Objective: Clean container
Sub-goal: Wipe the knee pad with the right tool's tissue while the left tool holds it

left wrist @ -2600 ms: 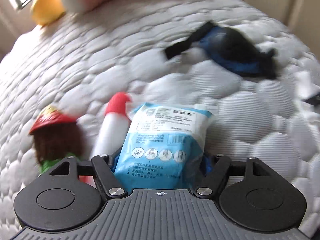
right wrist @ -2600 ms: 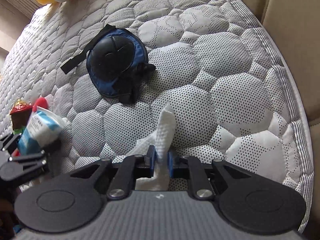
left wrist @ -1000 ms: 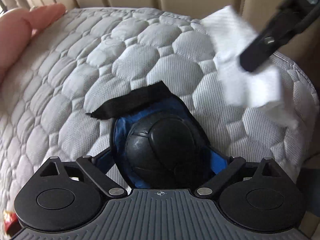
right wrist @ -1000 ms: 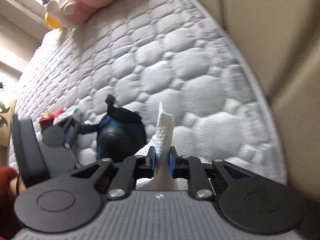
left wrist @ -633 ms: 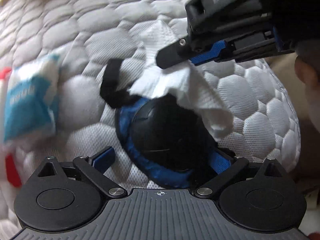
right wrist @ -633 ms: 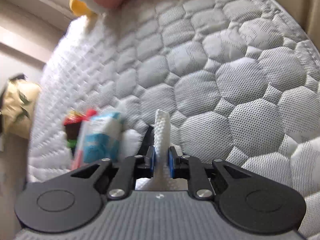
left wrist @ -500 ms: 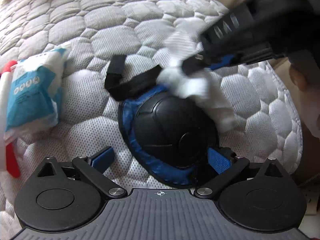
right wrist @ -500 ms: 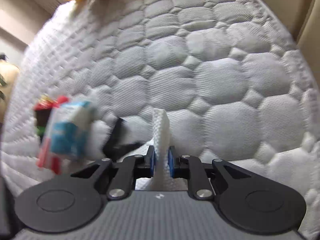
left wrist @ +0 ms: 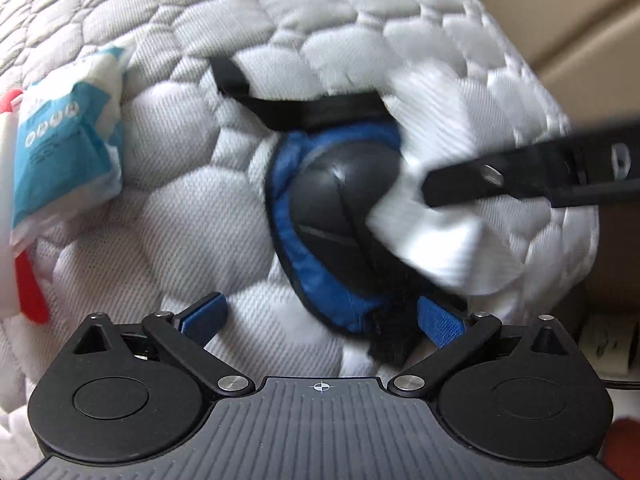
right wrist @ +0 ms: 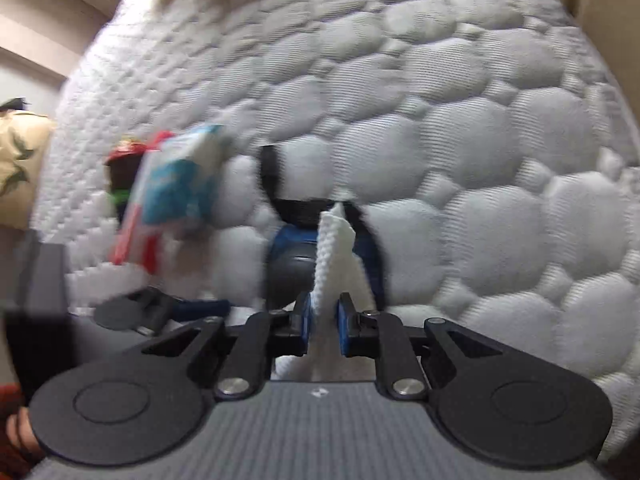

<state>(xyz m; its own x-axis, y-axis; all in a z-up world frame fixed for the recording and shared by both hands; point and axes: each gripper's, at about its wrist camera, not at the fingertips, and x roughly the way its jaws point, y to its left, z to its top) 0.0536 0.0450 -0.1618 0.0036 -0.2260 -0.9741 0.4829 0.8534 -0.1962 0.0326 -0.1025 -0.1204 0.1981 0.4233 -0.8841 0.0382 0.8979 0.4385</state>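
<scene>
One quilted white mattress [left wrist: 192, 216]; beige panelled wall [left wrist: 580, 28] beside it.

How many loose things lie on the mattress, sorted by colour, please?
Black and blue: 1, the padded guard
White: 1, the paper towel
Blue and white: 1, the packet
Red and white: 1, the bottle
Red-hatted: 1, the doll
Total: 5
</scene>
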